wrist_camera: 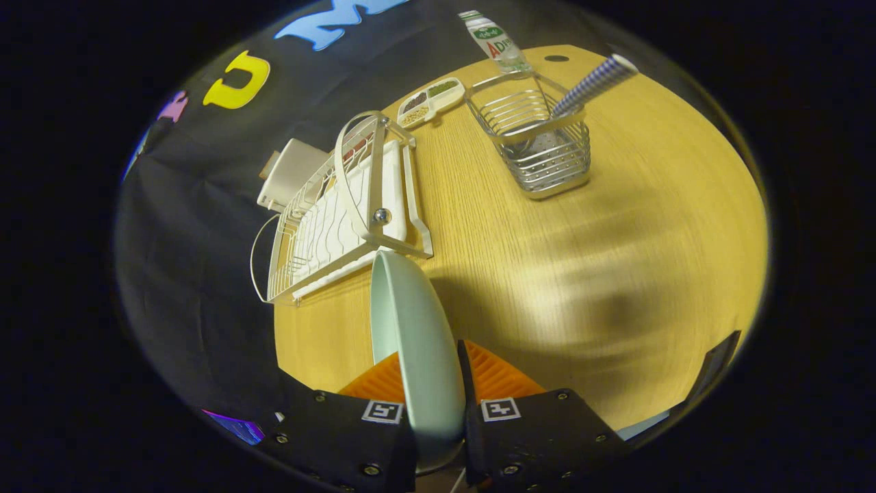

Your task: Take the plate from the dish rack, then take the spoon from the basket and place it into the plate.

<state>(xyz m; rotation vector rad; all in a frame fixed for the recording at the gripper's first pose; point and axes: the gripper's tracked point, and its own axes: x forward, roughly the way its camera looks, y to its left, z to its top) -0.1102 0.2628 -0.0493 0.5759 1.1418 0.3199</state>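
Observation:
A pale green plate (410, 329) stands on edge between my fingers, and my gripper (430, 373) is shut on its rim, holding it above the wooden table (616, 260). Beyond the plate lies the white wire dish rack (342, 212), with nothing standing in its slots. Farther off, ahead of the fingers, a wire basket (540, 144) holds the spoon (594, 83), whose checked handle sticks up and leans over the basket's rim. The spoon's bowl is down inside the basket, mostly hidden by the wires.
A small divided dish (431, 101) with seeds sits behind the rack, a plastic bottle (496, 42) stands behind the basket, and a white box (291, 171) lies beyond the rack. A broad stretch of bare tabletop lies between the plate and the basket.

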